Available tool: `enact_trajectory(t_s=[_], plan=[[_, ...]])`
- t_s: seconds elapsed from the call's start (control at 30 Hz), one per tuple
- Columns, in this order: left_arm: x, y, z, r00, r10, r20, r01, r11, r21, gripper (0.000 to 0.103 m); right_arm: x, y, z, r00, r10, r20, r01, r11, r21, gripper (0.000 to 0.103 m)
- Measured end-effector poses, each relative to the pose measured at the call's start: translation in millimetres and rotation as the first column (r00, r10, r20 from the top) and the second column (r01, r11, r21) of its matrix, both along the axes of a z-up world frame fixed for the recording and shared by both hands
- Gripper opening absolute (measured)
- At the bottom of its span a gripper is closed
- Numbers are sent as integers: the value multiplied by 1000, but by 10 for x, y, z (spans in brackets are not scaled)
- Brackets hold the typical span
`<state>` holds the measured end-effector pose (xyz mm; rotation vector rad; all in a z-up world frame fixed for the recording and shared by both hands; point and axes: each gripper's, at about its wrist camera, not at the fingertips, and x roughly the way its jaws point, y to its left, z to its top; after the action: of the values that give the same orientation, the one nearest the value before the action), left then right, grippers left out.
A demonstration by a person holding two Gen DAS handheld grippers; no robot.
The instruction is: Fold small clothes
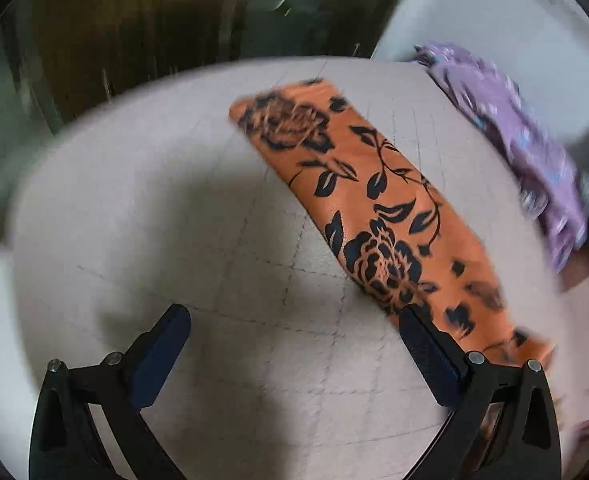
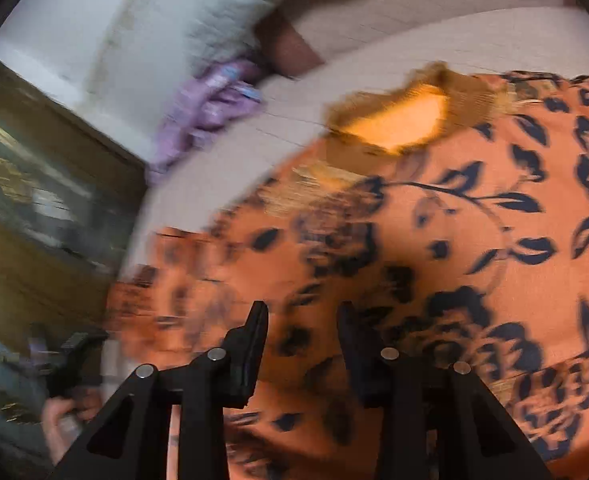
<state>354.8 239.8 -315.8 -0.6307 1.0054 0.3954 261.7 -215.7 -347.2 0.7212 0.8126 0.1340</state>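
Left gripper (image 1: 294,344) jaws wide over bare table (image 1: 174,200); right gripper (image 2: 302,344) jaws narrow, empty, above orange garment (image 2: 434,240).

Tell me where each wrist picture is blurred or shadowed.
Left wrist view: purple garment and frame edges smeared; a broad dark shadow covers the gridded mat; orange floral garment fairly sharp. Right wrist view: heavy motion blur over the orange cloth's left part; both views bend like fisheyes.
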Motion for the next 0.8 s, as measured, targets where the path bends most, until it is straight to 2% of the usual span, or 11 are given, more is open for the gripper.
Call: enact_trajectory(t_s=[0.07, 0.13, 0.23, 0.3, 0.4, 0.43, 0.5, 0.53, 0.67, 0.73, 0.8], plan=[[-11, 42, 54, 998, 20, 53, -20, 1000, -9, 102, -54, 45, 7, 1000, 17, 26, -16, 999, -36, 39], [48, 30, 55, 995, -13, 96, 18, 998, -54, 98, -59, 89, -105, 999, 41, 16, -41, 999, -12, 39], [142, 30, -12, 994, -12, 113, 23, 995, -96, 87, -82, 111, -240, 999, 36, 3, -36, 999, -14, 38], [223, 45, -8, 991, -22, 132, 32, 997, -75, 64, -64, 117, -236, 999, 41, 4, -41, 999, -21, 38], [356, 114, -110, 984, -36, 172, 66, 983, -170, 38, -86, 89, -276, 999, 45, 28, -45, 999, -8, 38], [389, 133, -145, 984, -28, 176, 62, 980, -188, 35, -97, 77, -292, 998, 44, 35, -44, 999, 0, 38], [412, 169, -172, 982, -14, 189, 52, 979, -197, 16, -108, 72, -303, 998, 40, 43, -40, 999, 6, 38], [432, 185, -179, 980, -16, 197, 58, 976, -211, 12, -108, 78, -305, 998, 39, 46, -39, 999, 3, 38], [428, 172, -90, 970, -39, 241, 94, 971, -221, 5, -135, 53, -336, 998, 38, 54, -38, 999, 11, 38], [416, 70, 124, 954, -83, 287, 137, 975, -173, 5, -146, 37, -341, 998, 35, 59, -36, 999, 23, 38], [385, -134, 443, 923, -161, 351, 207, 974, -97, 4, -154, 15, -342, 998, 31, 60, -33, 999, 39, 38]])
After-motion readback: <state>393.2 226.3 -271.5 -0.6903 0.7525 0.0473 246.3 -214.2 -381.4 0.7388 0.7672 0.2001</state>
